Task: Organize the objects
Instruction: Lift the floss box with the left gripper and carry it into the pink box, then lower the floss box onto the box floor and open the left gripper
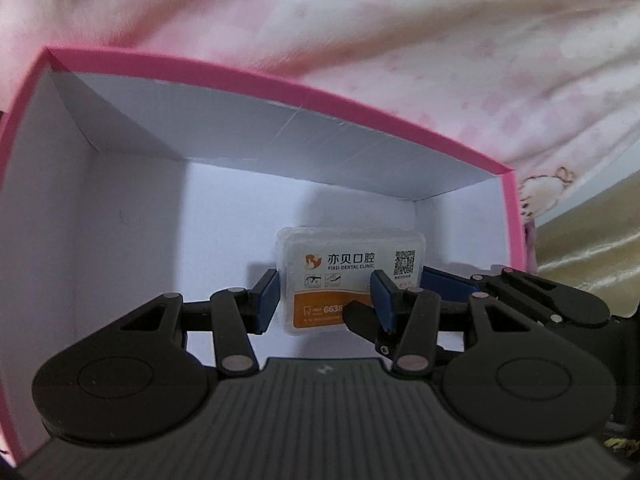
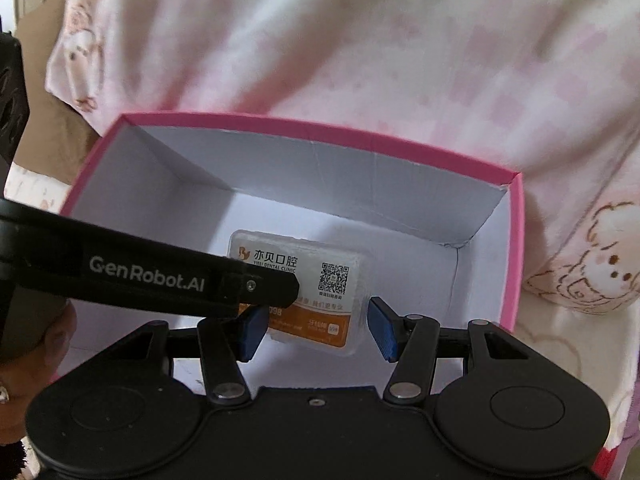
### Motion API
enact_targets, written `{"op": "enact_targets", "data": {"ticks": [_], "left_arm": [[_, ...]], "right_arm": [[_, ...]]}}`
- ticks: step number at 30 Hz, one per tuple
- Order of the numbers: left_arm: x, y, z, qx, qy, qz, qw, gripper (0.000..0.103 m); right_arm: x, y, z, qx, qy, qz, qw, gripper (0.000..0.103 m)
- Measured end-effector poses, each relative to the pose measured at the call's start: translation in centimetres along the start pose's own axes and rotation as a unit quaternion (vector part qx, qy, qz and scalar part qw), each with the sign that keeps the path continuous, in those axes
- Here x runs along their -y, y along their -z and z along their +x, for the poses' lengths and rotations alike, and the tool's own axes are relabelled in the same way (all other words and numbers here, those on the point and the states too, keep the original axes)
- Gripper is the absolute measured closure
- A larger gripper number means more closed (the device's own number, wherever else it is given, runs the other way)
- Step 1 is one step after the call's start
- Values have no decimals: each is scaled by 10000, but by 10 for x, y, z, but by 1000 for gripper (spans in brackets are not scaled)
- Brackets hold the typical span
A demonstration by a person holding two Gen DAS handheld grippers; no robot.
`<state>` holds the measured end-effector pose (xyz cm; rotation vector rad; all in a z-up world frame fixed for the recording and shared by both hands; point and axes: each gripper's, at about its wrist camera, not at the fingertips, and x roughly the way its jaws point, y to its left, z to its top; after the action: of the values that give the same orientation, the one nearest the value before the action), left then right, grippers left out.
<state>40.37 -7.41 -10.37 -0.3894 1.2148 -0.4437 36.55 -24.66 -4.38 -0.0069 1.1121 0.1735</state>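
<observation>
From the left wrist view, the left gripper point(image 1: 324, 300) is hanging inside the pink box point(image 1: 360, 108), its white walls rising on three sides. There is wide bare floor to the left of the fingers and far less on the right, where the pink rim is standing close. The clear plastic case point(image 1: 352, 264) with the orange-and-white dental label is sitting inside the box, toward the middle of the floor, right between the blue pads. The jaws are standing partly apart. One pad is meeting the case's left edge and the other is crossing in front of the label. Whether they are pressing on it, I cannot tell. Beyond the far wall, pink printed cloth point(image 1: 400, 40) is filling the background.

Over to the right wrist view, the right gripper point(image 2: 318, 328) is also reaching down into the box, jaws at a middling width and straddling the same case. One pad is overlapping its lower left corner and the other is sitting right at its right edge. Gripping or only framing it, I cannot tell. This view is showing something the other hides: one left gripper finger is slanting in from the left, with its black tip lying over the label. It is also showing the case skewed against the box walls, with open floor behind it up to the far wall.
</observation>
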Motion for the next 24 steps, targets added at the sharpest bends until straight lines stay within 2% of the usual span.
{"op": "enact_targets", "data": {"ticks": [3,7,11,15,16,17,19,22,24], "left_arm": [[1,-1,12,-104,-151,-38,9998,55],[3,-1,15,-35,-233,-100,9997,56],[7,1,19,-120,-527,-78,9985,55],[14,3,24,-176,-462,-57,9988,57],[15,3,25,-163,-442,-47,9989,57],[16,4,26,-144,-427,-56,9990,60],[21,3,29,-130,-309,-96,9994,67],[25,0,40,-246,52,-259,9993,76],[31,-1,45,-252,131,-259,9993,78]], "right_arm": [[0,-2,12,-161,4,-34,9999,45],[3,-6,12,-163,-87,-49,9998,46],[-5,5,3,-6,49,-532,9986,44],[-14,16,-7,175,17,-1027,9946,43],[-15,18,-8,159,22,-1092,9939,49],[-16,19,-7,120,32,-1136,9935,63],[-15,20,-6,40,73,-1119,9937,79],[-10,19,0,-59,36,-947,9955,87],[-6,16,5,-100,126,-808,9966,90]]}}
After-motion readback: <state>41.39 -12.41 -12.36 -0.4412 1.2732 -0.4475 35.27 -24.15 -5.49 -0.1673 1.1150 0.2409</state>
